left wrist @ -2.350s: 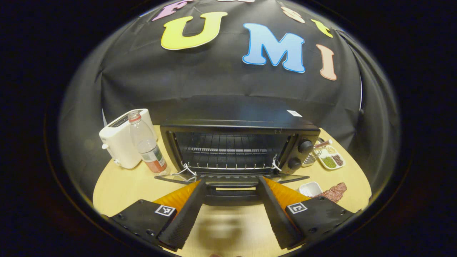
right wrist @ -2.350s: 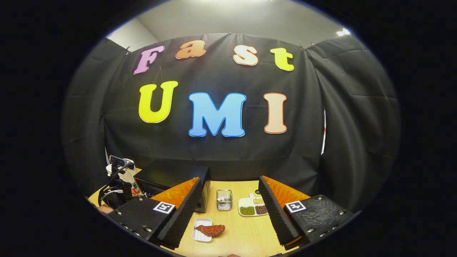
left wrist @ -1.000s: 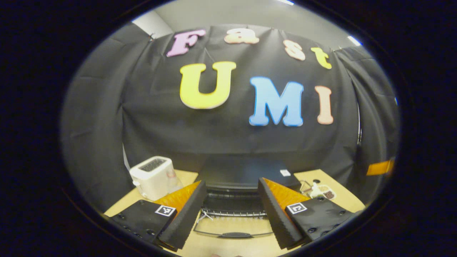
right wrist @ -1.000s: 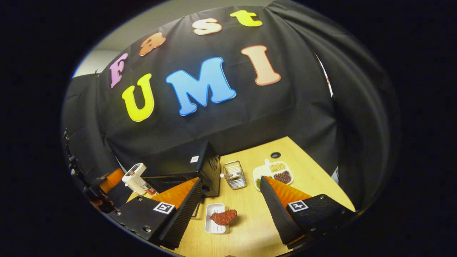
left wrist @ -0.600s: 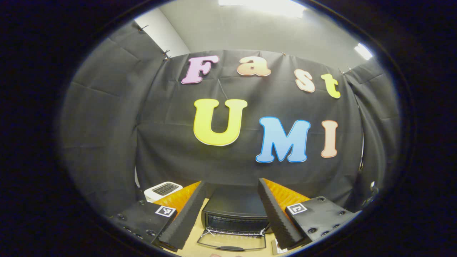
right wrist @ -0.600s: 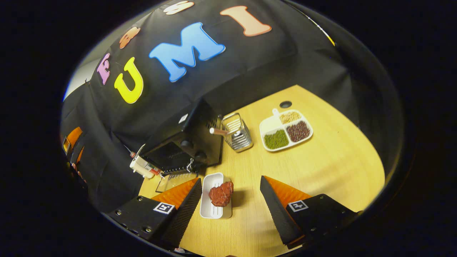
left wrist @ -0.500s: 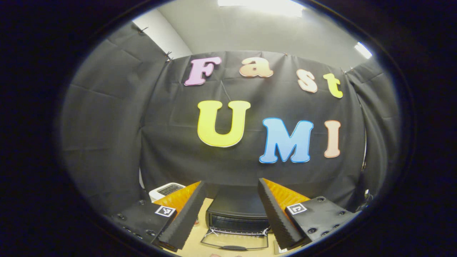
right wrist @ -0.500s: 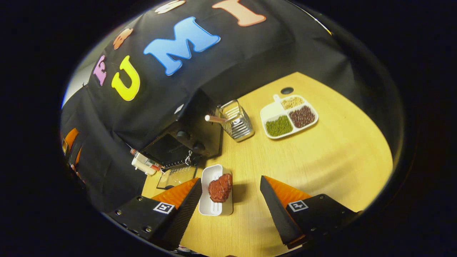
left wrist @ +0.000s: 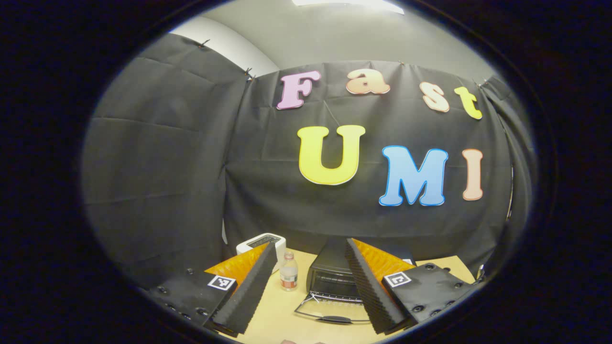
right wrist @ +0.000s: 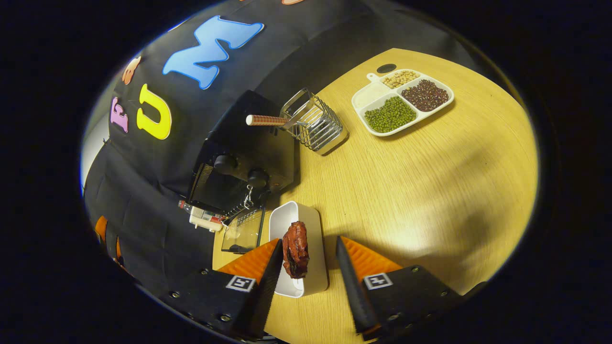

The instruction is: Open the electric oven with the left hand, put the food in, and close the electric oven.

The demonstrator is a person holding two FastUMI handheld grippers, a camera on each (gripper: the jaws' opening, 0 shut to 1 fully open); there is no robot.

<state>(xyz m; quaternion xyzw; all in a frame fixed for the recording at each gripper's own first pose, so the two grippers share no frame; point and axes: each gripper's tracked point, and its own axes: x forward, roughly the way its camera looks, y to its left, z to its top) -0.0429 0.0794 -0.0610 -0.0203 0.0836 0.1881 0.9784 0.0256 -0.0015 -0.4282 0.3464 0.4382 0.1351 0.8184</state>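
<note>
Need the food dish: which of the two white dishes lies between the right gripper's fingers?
The plain rectangular tray holding the reddish meat; the divided dish of beans sits far off.

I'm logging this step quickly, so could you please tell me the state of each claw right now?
Left claw: open, holding nothing.
Right claw: open, straddling the meat on its white tray, not gripping it.

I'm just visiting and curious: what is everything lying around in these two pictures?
electric oven: one, black, door open flat, table's left
meat: one piece, reddish brown, on the dish
dish: one, white, in front of the oven
wire basket: one, metal, beside the oven
divided plate: one, white, holding green, dark red and beige beans, far side
bottle: one, clear, left of oven
toaster: one, white, behind bottle
table: one, light wood
left tool: open
right tool: open, straddling the meat
</note>
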